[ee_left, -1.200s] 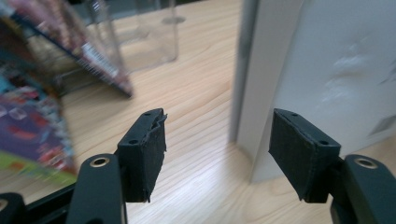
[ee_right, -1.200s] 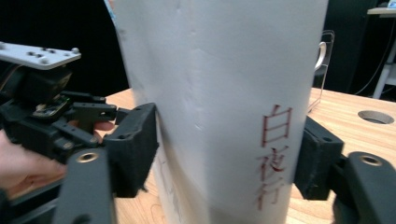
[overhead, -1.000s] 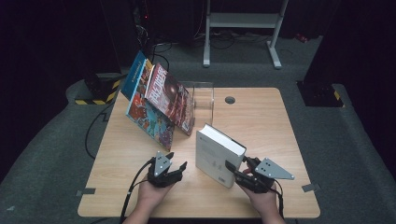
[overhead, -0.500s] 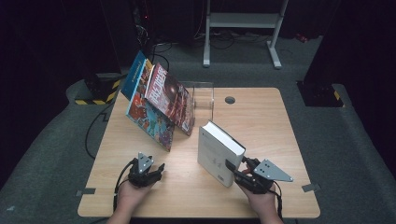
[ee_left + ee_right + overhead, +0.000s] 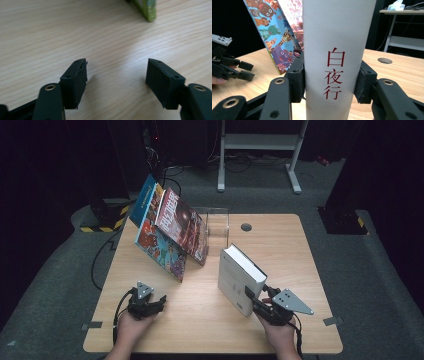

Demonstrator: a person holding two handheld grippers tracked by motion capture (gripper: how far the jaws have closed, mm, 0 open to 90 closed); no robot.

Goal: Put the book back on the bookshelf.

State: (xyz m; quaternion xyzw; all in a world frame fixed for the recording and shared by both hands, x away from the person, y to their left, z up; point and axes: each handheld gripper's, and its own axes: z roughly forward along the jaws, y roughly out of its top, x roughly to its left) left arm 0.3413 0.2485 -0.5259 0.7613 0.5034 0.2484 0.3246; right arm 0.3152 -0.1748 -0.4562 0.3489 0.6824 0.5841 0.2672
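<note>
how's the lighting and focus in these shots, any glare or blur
High view: the wooden table is evenly lit while the room around it is nearly black. Left gripper view: a bright patch glares on the wood between the open left gripper jaws, and the grain looks soft. Right gripper view: the white book spine is sharp, its red characters readable in the right gripper; the background desk is slightly blurred.

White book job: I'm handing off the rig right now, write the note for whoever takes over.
Right gripper: shut on the white book at its spine, book standing upright on the table.
Left gripper: open, empty, low over the table's front-left part.
Three picture books lean against the clear stand at the back left.
Done: white book gripped and upright.
Left: probably carry it to the leaning row, then release.
</note>
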